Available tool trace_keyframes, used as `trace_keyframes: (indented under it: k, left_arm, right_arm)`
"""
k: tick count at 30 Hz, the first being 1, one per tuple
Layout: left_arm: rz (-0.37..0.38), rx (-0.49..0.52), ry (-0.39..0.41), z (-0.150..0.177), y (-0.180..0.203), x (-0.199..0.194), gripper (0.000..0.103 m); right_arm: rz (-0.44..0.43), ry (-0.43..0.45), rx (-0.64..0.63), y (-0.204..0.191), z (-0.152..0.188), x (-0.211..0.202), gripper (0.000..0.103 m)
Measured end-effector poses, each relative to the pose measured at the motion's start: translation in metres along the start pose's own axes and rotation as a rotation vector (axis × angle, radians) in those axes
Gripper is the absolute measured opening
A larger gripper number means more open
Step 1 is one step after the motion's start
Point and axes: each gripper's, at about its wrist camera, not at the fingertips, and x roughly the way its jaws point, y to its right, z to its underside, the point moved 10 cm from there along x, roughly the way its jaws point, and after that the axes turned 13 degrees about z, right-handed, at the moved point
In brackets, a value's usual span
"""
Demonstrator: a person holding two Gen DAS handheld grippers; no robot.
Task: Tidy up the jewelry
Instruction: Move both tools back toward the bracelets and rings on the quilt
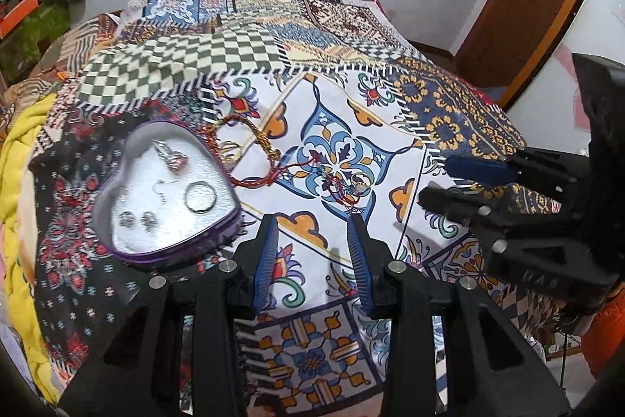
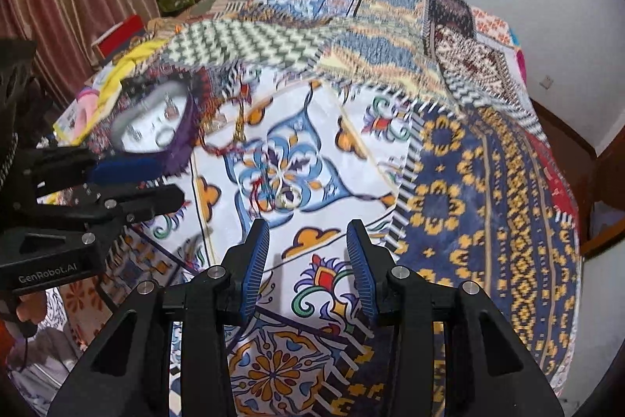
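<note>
Sorting looks part done: heart-shaped tin (image 1: 168, 198), purple-rimmed with a pale matte floor, already holds a plain silver ring (image 1: 200, 197), two small sparkly studs (image 1: 136, 219), a thin hook earring and a pink-stoned piece (image 1: 172, 159). Outside it on the patchwork cloth (image 1: 351, 96) lie a braided gold-and-red bracelet (image 1: 250, 139), touching the tin's rim, and a red cord with beads and a small ring (image 1: 351, 184) on the blue floral tile. Left tongs (image 1: 312, 253) released, ribbed blue pads apart, nothing between them; right tongs (image 2: 308, 253) likewise spread and empty, with the cord piece just ahead. Judgement: next step is a pick of a loose piece. Thin cord and limp braid on soft fabric call for a low, precise pinch; cloth may snag.
</note>
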Motion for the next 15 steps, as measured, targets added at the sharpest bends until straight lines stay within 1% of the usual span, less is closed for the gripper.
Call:
trace_keyframes:
  k: [4,7,15]
  left_arm:
    - [0.006,0.003,-0.02,0.002,0.001,0.012,0.036]
    - [0.004,0.004,-0.031,0.003,-0.002,0.018,0.036]
    - [0.013,-0.009,-0.038,0.001,-0.009,0.025,0.036]
  right_arm:
    - [-0.06,-0.061,0.009,-0.006,0.006,0.017,0.038]
    - [-0.057,-0.09,0.0,-0.007,0.007,0.029,0.038]
    - [-0.054,-0.122,-0.048,-0.011,-0.004,0.046,0.038]
